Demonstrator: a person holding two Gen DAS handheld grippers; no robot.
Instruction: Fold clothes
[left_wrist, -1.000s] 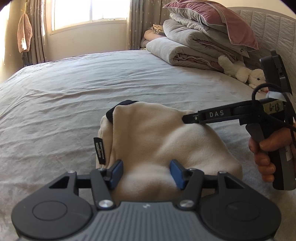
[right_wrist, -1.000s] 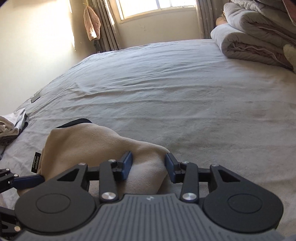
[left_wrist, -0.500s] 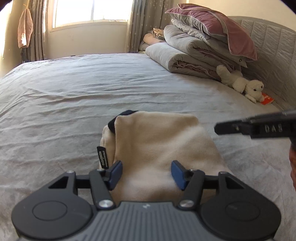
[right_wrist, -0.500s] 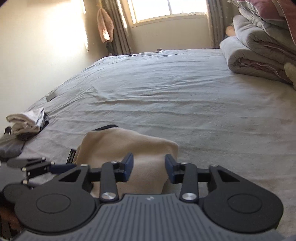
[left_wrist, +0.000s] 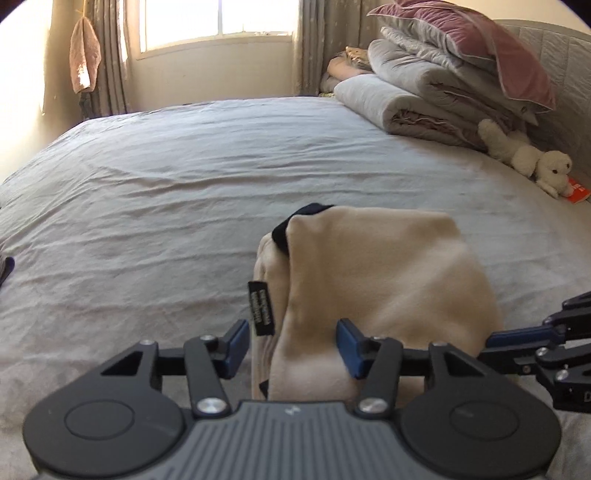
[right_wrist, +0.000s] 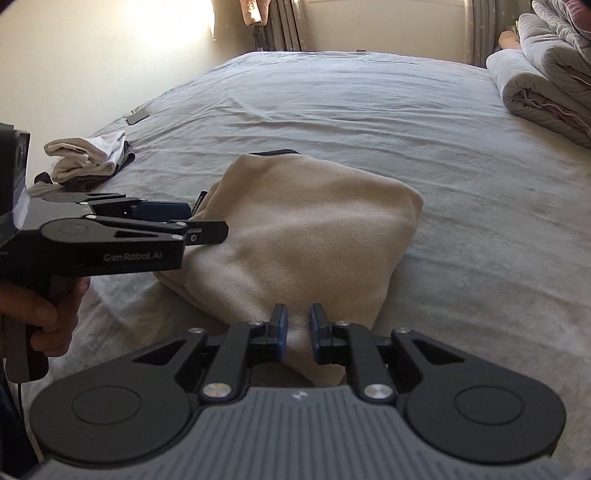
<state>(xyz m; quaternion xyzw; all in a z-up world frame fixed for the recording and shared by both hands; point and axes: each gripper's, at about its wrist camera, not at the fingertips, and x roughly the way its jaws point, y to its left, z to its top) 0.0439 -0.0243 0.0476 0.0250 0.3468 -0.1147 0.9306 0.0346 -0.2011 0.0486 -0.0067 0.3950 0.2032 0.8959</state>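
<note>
Two pairs of black tongs with blue pads worked the same folded cream fleece garment (right_wrist: 314, 229), which lay on the grey bedsheet (right_wrist: 369, 103) near the bed's front edge. Right tongs (right_wrist: 297, 328) were closing, with a small ridge of cream fleece between the pads at the garment's near corner; jaws nearly together, pads at the cloth. Left tongs (left_wrist: 291, 341) were also closing but stood about half apart, straddling the garment's near left edge; one pad touched the fleece, the other stood clear beside the black fabric label (left_wrist: 261, 308), so no grip there. From the right wrist view, the left tongs (right_wrist: 192, 221) came in from the left, a hand (right_wrist: 48, 310) wrapped round the handle.

Garment had a dark navy trim (left_wrist: 295, 221) showing at its far corner. Small heap of white and grey clothes (right_wrist: 92, 158) sat at the bed's left edge, well apart. Rolled grey duvets (left_wrist: 424, 103) were stacked by the headboard under a pink velvet pillow (left_wrist: 480, 48). White plush toy (left_wrist: 528, 158) lay just beside them. Window (left_wrist: 218, 22) and curtains beyond.
</note>
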